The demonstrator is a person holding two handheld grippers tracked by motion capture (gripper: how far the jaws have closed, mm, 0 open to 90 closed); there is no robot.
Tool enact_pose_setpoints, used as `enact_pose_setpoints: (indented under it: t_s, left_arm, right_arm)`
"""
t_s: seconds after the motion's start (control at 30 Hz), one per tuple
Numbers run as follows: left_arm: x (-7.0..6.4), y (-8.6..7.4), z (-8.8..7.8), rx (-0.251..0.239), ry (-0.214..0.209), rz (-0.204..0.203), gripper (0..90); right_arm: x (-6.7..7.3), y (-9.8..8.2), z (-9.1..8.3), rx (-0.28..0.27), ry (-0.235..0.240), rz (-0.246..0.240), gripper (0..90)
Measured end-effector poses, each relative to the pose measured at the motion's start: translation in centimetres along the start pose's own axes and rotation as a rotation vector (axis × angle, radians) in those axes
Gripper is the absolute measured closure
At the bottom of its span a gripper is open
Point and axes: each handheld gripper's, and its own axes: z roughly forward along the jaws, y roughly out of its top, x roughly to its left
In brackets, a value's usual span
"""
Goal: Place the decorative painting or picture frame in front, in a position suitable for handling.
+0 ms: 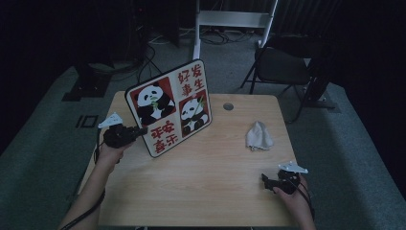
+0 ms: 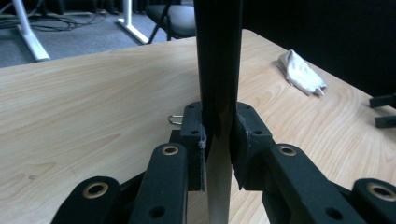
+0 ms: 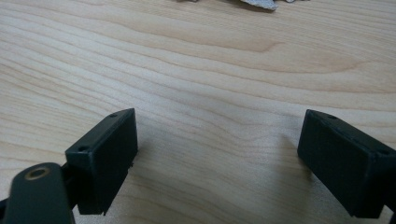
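Observation:
A panda picture board (image 1: 170, 108) with red characters stands tilted on the wooden table (image 1: 201, 191), left of the middle. My left gripper (image 1: 139, 130) is at its lower left edge. In the left gripper view the board's dark edge (image 2: 218, 56) rises between the two pads, which press on it from both sides, so my left gripper (image 2: 219, 126) is shut on the board. My right gripper (image 1: 265, 179) rests near the table's front right corner, held by a hand. Its jaws stand wide apart over bare wood in the right gripper view, so my right gripper (image 3: 217, 154) is open with nothing between them.
A crumpled white cloth (image 1: 258, 135) lies on the right half of the table, also seen as a cloth (image 2: 301, 72) beyond the board. A round cable hole (image 1: 228, 106) sits near the far edge. A dark chair (image 1: 282, 64) and a white frame (image 1: 234, 19) stand behind the table.

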Motion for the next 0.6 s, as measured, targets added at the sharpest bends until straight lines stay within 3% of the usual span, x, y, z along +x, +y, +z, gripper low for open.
enact_pose_setpoints:
  t_s: [0.23,0.43,0.6]
  left_arm:
    - [-1.4,-0.1,0.1,0.004,0.027,-0.037,79.0]
    - [-2.8,-0.5,0.1,-0.010,0.067,-0.032,79.0]
    - [-3.7,-1.1,0.1,-0.044,0.043,-0.023,79.0]
  right_arm:
    - [0.0,0.0,0.0,0.000,0.001,0.001,11.7]
    - [0.0,0.0,0.0,0.000,0.001,0.001,11.8]
    - [0.0,0.0,0.0,0.000,0.001,0.000,11.8]
